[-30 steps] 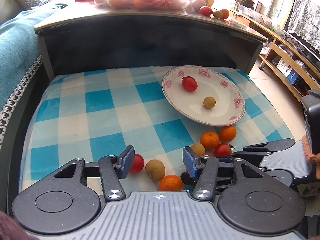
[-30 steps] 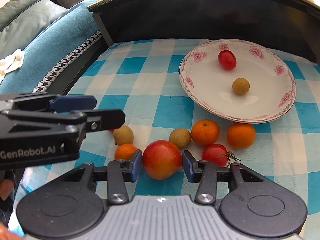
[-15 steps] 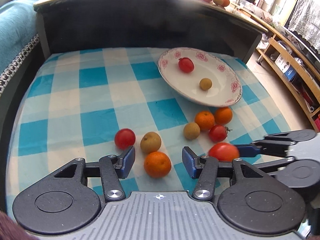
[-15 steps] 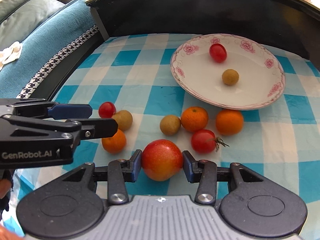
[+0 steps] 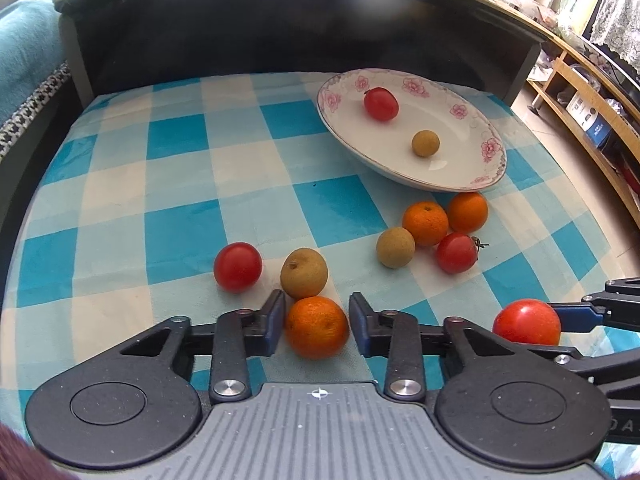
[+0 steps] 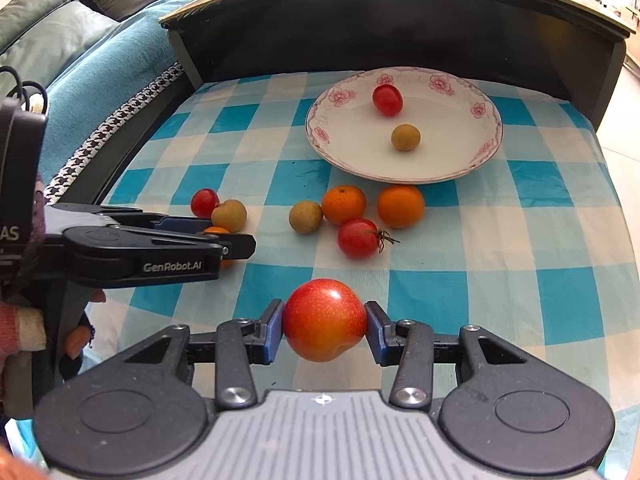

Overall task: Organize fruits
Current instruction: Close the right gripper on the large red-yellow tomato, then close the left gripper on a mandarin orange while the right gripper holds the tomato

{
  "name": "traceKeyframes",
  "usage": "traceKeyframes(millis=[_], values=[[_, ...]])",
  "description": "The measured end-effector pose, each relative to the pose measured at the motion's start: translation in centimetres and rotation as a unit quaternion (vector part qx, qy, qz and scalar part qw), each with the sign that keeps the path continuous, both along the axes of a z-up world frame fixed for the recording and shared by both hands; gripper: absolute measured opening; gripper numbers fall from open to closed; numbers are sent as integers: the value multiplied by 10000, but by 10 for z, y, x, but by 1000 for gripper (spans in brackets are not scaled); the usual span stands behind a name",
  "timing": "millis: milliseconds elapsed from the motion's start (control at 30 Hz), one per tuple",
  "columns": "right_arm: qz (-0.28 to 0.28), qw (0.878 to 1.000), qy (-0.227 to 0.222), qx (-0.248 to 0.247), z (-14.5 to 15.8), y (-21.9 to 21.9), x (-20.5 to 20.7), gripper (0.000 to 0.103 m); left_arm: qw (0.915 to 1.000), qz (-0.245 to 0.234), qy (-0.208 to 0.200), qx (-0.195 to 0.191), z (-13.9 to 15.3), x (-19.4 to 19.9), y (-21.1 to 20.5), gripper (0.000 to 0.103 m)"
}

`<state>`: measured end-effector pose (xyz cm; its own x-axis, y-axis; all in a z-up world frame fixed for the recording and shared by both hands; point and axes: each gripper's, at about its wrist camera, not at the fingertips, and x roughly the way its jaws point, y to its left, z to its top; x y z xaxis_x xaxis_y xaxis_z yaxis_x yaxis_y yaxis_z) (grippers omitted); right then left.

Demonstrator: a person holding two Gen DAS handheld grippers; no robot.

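My left gripper (image 5: 317, 320) points down at the checked cloth, its jaws closing on a small orange (image 5: 317, 327) between them; both pads touch its sides. Just beyond lie a brown longan (image 5: 304, 273) and a cherry tomato (image 5: 237, 267). My right gripper (image 6: 324, 328) is shut on a large red-orange fruit (image 6: 324, 319), held above the cloth at the near side. The flowered plate (image 6: 448, 140) at the back holds a cherry tomato (image 6: 387, 100) and a longan (image 6: 405, 137). In the right wrist view the left gripper (image 6: 228, 236) reaches in from the left.
In front of the plate lie two oranges (image 6: 343, 205) (image 6: 400, 205), a longan (image 6: 305, 217) and a stemmed tomato (image 6: 358, 238). A dark raised table edge (image 5: 280, 40) walls the back, with more fruit on top. A blue sofa (image 6: 100, 72) stands left, wooden shelves (image 5: 580, 92) right.
The left gripper sank toward the cloth and its jaws narrowed from wide apart onto the small orange. The right gripper drew back and up, still holding the red fruit.
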<state>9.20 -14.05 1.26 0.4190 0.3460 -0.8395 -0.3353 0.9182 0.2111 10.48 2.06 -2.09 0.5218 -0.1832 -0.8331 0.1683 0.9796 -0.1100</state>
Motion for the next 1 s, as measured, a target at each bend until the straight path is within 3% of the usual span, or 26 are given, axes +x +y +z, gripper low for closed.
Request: traceKeyframes(millis=[567, 800, 1000], values=[[149, 9987, -116, -481, -16, -1, -22, 45, 9996, -221, -70, 132, -2, -38, -10, 43], [163, 9988, -142, -435, -18, -4, -23, 45, 9987, -346, -240, 276, -6, -45, -15, 61], [166, 9989, -144, -416, -20, -7, -23, 45, 9980, -402, -327, 360, -8, -47, -18, 62]])
